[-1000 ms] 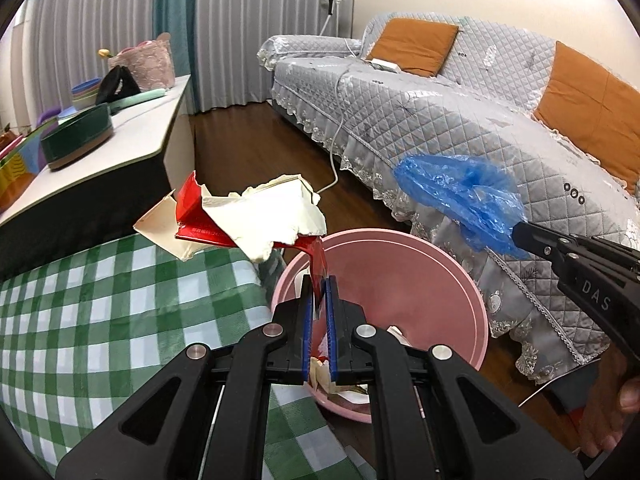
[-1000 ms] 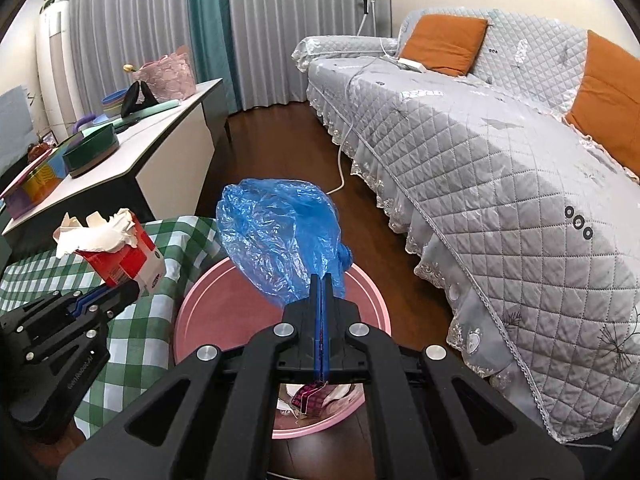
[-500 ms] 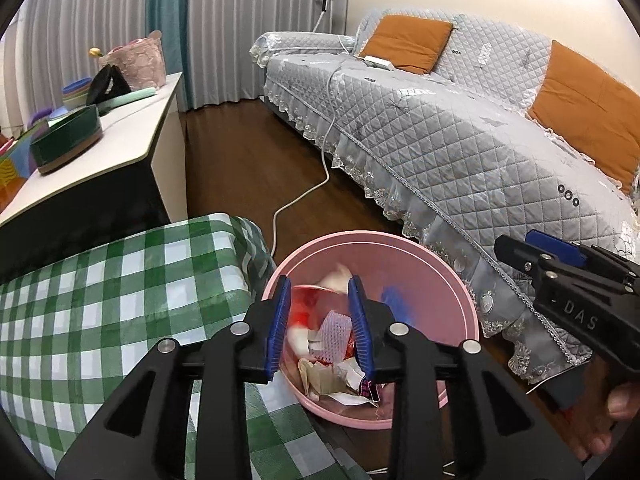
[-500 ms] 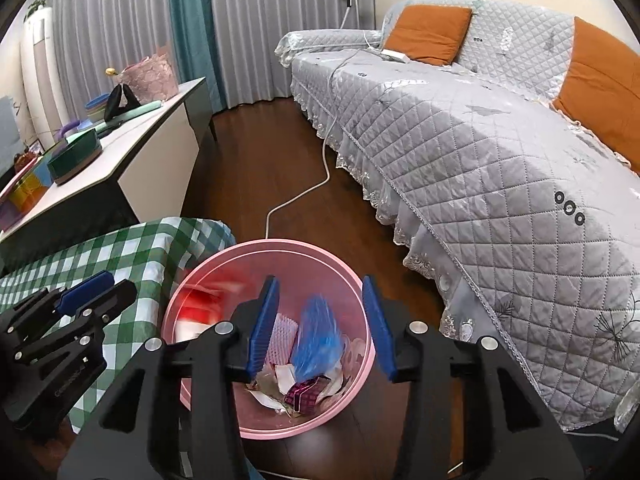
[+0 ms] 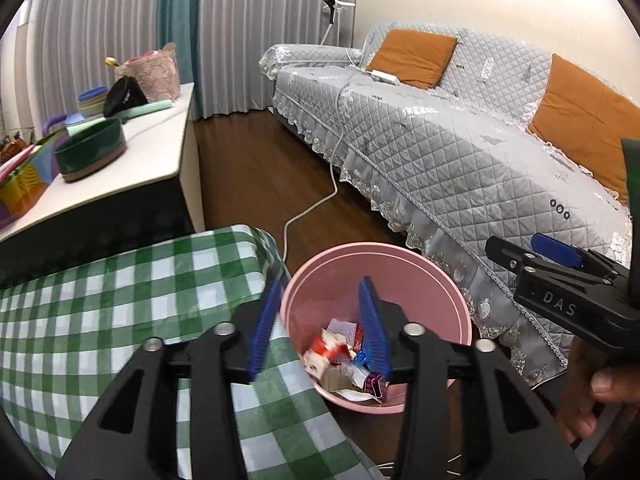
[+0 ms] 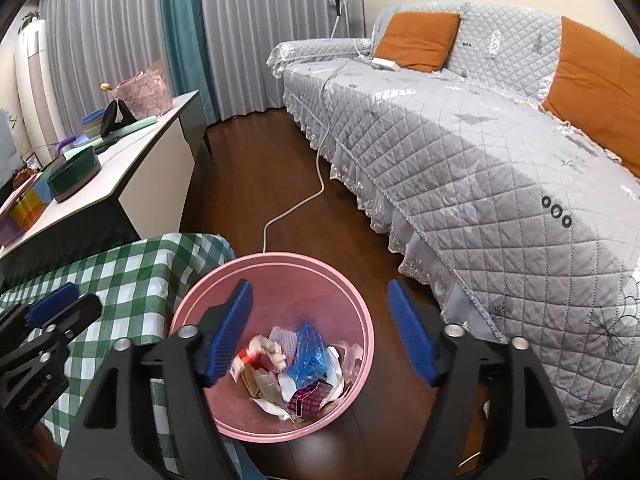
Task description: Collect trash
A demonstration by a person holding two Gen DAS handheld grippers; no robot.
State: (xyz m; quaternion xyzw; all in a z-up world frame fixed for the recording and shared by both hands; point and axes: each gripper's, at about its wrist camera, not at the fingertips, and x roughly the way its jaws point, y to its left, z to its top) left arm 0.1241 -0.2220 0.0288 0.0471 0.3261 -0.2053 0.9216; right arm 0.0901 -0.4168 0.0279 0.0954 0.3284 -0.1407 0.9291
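The right wrist view shows the blue bag [image 6: 307, 354] lying among wrappers in the pink bin [image 6: 224, 292]; the left view mostly hides it, perhaps behind a finger. Both the left gripper [image 5: 320, 324] and right gripper [image 6: 320, 330] hover above the bin, the 2 spread wide, empty.

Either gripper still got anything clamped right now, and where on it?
Nothing is held. The left gripper and right gripper are both open and empty over the round pink plastic bin; the crumpled blue plastic bag lies inside.
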